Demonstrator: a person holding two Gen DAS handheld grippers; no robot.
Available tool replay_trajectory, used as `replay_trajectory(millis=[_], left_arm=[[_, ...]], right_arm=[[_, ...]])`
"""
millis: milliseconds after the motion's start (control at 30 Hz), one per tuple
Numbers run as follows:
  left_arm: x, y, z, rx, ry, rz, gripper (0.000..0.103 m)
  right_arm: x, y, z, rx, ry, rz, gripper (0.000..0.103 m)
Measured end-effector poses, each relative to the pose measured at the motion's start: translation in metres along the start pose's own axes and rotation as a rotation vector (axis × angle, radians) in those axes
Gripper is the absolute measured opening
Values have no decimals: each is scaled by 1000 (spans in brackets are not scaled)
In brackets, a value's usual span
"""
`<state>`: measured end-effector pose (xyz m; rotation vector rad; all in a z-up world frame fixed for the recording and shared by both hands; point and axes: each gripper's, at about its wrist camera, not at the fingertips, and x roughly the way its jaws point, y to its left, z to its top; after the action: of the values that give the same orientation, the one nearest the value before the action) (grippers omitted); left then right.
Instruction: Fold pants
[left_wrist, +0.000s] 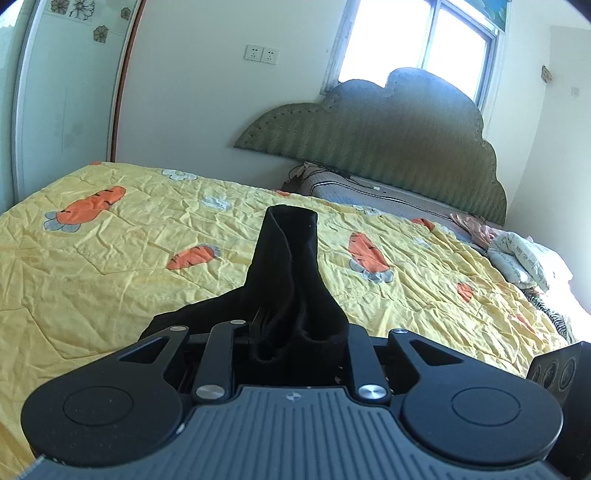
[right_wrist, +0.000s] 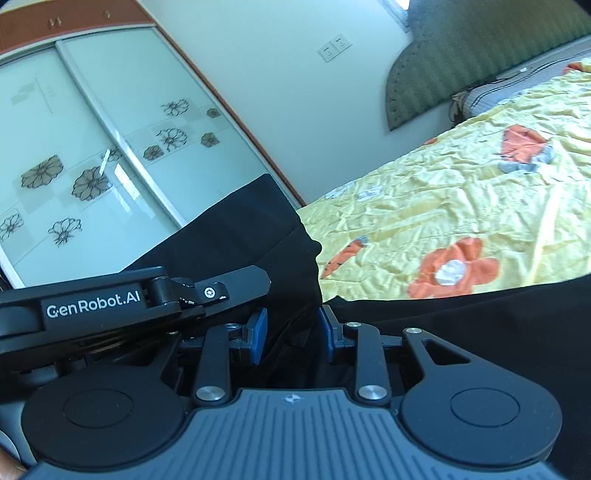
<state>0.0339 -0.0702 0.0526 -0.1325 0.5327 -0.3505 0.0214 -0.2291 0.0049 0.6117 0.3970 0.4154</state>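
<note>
Holding one pair of black fabric pants (left_wrist: 288, 273) above the yellow carrot-print quilt (left_wrist: 110, 266), two grippers: left gripper (left_wrist: 291, 332) clamped on a bunched upright fold, right gripper (right_wrist: 291, 328) pinching cloth between two blue pads (right_wrist: 258, 332).

This is a bedroom in a home. A wide bed (left_wrist: 110, 266) fills most of the left wrist view, spread with a crinkled yellow quilt (left_wrist: 406, 295) printed with orange carrots and pale flowers. A padded green headboard (left_wrist: 369, 136) with a scalloped top leans against the wall, under a bright window (left_wrist: 417, 40). A pillow (left_wrist: 524, 258) and bunched bedding lie at the head end. Two white wall sockets (left_wrist: 261, 54) sit on the plain wall. A wardrobe (right_wrist: 92, 147) with frosted sliding doors, flower decals and a brown wooden frame stands beside the bed.
</note>
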Motion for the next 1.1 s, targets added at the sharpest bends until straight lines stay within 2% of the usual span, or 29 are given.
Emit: replay_trajectory(millis=[167, 467, 800, 1100], left_arm=[[12, -35, -11, 50, 20, -49, 18], [38, -80, -34, 99, 74, -143, 18], [55, -103, -48, 147, 118, -181, 19], [60, -118, -56, 190, 120, -199, 21]], right_arm=[[-29, -30, -2, 63, -32, -34, 30], [-68, -73, -7, 141, -78, -148, 30], [-84, -93, -13, 164, -78, -223, 30], [-91, -97, -15, 146, -78, -276, 30]])
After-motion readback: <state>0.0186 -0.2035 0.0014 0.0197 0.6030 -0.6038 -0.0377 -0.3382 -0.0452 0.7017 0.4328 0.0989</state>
